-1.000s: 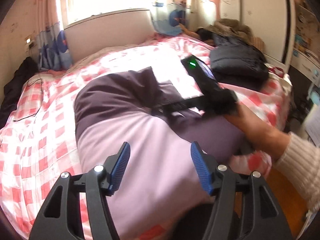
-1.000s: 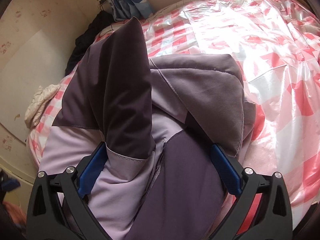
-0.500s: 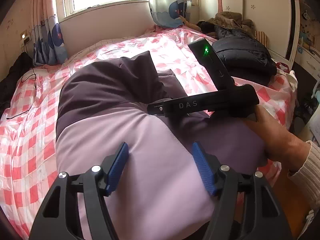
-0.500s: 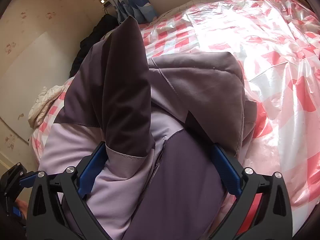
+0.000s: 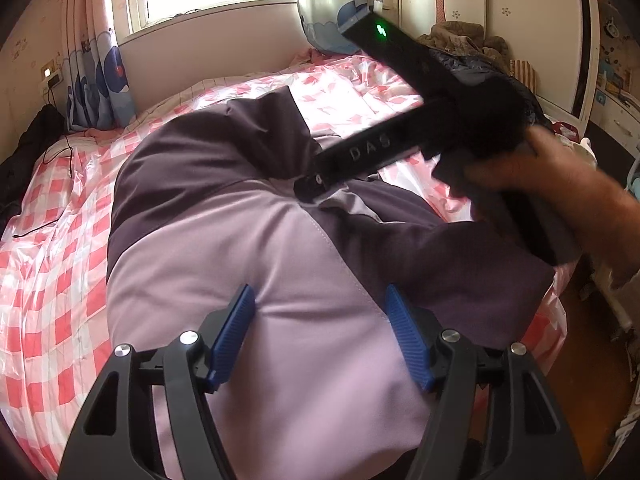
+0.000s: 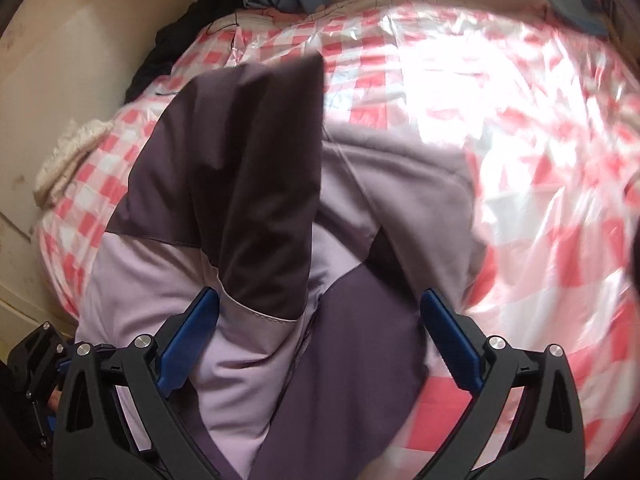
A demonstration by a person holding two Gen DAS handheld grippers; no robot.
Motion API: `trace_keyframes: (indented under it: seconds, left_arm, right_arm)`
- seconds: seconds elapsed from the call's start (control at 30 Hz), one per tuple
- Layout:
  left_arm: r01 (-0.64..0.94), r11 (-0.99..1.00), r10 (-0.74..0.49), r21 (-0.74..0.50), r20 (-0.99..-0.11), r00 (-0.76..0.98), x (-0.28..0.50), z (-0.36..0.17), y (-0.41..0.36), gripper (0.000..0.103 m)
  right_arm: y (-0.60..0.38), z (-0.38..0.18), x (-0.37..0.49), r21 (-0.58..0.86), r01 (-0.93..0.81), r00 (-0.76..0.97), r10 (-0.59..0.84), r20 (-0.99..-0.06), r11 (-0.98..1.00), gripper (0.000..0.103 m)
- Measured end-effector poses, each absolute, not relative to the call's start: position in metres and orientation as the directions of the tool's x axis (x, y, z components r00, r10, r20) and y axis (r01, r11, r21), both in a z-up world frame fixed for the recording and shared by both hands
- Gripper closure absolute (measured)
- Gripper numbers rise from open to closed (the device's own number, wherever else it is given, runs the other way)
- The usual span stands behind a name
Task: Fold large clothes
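Your left gripper has its jaws apart, gripping nothing. The purple jacket lies under and ahead of them on the checked bed cover, its pale lilac panel directly between the blue pads. Your right gripper also stands wide and released; the jacket's dark sleeve rises ahead between its jaws, nearer the left pad, but neither pad presses on it. Your right hand holds that gripper over the jacket.
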State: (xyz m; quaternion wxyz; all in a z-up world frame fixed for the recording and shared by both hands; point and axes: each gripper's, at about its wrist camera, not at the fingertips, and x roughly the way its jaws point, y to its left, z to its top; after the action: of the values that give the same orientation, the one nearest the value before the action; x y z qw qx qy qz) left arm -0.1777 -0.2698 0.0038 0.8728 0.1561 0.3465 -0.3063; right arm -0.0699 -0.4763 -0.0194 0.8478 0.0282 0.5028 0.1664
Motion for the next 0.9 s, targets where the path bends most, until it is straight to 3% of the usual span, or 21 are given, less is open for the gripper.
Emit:
trace_keyframes:
  seconds: [0.1, 0.23, 0.37, 0.5, 0.6, 0.67, 0.77, 0.8, 0.9]
  left_arm:
    - [0.64, 0.767, -0.43, 0.053, -0.697, 0.574, -0.177, 0.003, -0.27, 0.038]
    - [0.637, 0.769, -0.433, 0.05, -0.692, 0.577, -0.179, 0.002, -0.271, 0.038]
    - [0.636, 0.77, -0.437, 0.046, -0.689, 0.579, -0.181, 0.001, -0.272, 0.038]
    - [0.652, 0.757, -0.451, 0.036, -0.693, 0.562, -0.181, -0.003, -0.273, 0.037]
    - [0.689, 0.721, -0.533, -0.078, -0.697, 0.479, -0.178, 0.007, -0.259, 0.036]
    - [0.652, 0.724, -0.603, -0.225, -0.664, 0.441, -0.167, 0.019, -0.227, 0.036]
    - [0.448, 0.792, -0.608, -0.415, -0.606, 0.513, -0.134, 0.022, -0.156, 0.029]
    - [0.366, 0.801, -0.598, -0.474, -0.602, 0.529, -0.121, 0.017, -0.135, 0.025]
    - [0.145, 0.782, -0.583, -0.606, -0.629, 0.514, -0.076, -0.013, -0.087, 0.025]
  right_arm:
    - [-0.466, 0.01, -0.068, 0.11, -0.251, 0.494, 0.225, -0.84, 0.962, 0.007]
    - [-0.456, 0.028, -0.061, 0.113, -0.211, 0.524, 0.21, -0.825, 0.971, 0.007]
    - [-0.448, 0.001, -0.052, 0.033, -0.121, 0.529, 0.093, -0.843, 0.992, 0.007]
    - [-0.469, -0.042, -0.053, 0.152, -0.034, 0.56, 0.145, -0.816, 0.988, 0.006]
    - [-0.479, -0.057, -0.067, 0.192, 0.012, 0.609, 0.145, -0.78, 0.981, 0.006]
    - [-0.478, -0.057, -0.072, 0.182, 0.025, 0.63, 0.126, -0.766, 0.983, 0.006]
    - [-0.476, -0.056, -0.075, 0.174, 0.025, 0.648, 0.116, -0.752, 0.984, 0.006]
    - [-0.477, -0.057, -0.076, 0.178, 0.026, 0.653, 0.118, -0.748, 0.984, 0.006]
    - [-0.479, -0.06, -0.081, 0.195, 0.032, 0.673, 0.123, -0.729, 0.98, 0.006]
